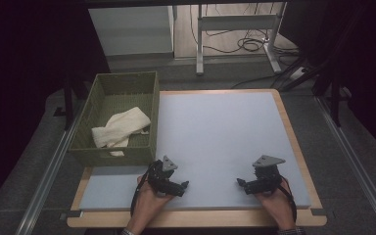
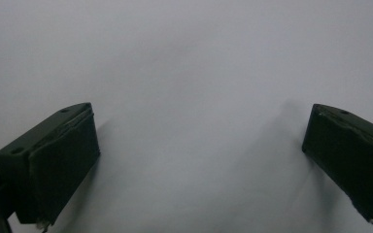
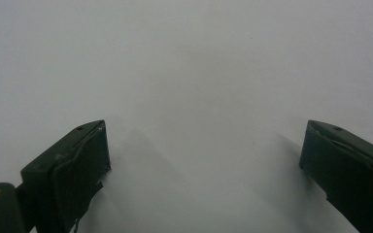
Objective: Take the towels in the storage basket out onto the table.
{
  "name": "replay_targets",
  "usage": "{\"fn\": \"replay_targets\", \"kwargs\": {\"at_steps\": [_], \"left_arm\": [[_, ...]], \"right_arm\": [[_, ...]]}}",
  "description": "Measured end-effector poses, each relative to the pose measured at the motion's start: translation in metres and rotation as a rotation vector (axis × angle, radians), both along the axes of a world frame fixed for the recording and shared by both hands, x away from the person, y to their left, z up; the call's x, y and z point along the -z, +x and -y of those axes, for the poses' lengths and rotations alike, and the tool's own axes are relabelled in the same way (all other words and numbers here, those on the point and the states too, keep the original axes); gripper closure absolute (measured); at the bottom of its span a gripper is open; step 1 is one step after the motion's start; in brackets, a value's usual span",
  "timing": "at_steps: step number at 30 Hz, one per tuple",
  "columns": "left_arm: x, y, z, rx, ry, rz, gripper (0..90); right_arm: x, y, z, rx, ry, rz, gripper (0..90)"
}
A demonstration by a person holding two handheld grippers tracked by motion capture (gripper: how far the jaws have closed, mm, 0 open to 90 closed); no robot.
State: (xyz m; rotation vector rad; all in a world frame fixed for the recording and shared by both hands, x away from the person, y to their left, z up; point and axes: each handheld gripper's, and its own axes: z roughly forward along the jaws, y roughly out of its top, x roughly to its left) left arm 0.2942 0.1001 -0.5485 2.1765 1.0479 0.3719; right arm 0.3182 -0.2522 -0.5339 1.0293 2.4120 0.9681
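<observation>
Two tongs, left (image 1: 185,185) and right (image 1: 240,182), both gaping, empty; one basket (image 1: 94,98), seemingly one cloth (image 1: 120,128) inside.

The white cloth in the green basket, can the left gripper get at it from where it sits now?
Probably yes. The left gripper rests on the grey mat with jaws open and empty, just in front of the open-topped basket. It would have to lift over the near wall to reach the white cloth.

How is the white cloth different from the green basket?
The white cloth is soft and crumpled; the green basket is woven and keeps its box shape. The cloth lies inside, and the basket holds it. The cloth is smaller and pale; the basket is bigger and dark.
</observation>
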Motion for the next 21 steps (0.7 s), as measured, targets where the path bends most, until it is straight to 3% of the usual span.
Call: {"fn": "replay_targets", "kwargs": {"at_steps": [21], "left_arm": [[0.0002, 0.0003, -0.0008, 0.0, -0.007, -0.003, 0.0]], "right_arm": [[0.0003, -0.0002, 0.0001, -0.001, 0.003, 0.003, 4.3]]}}
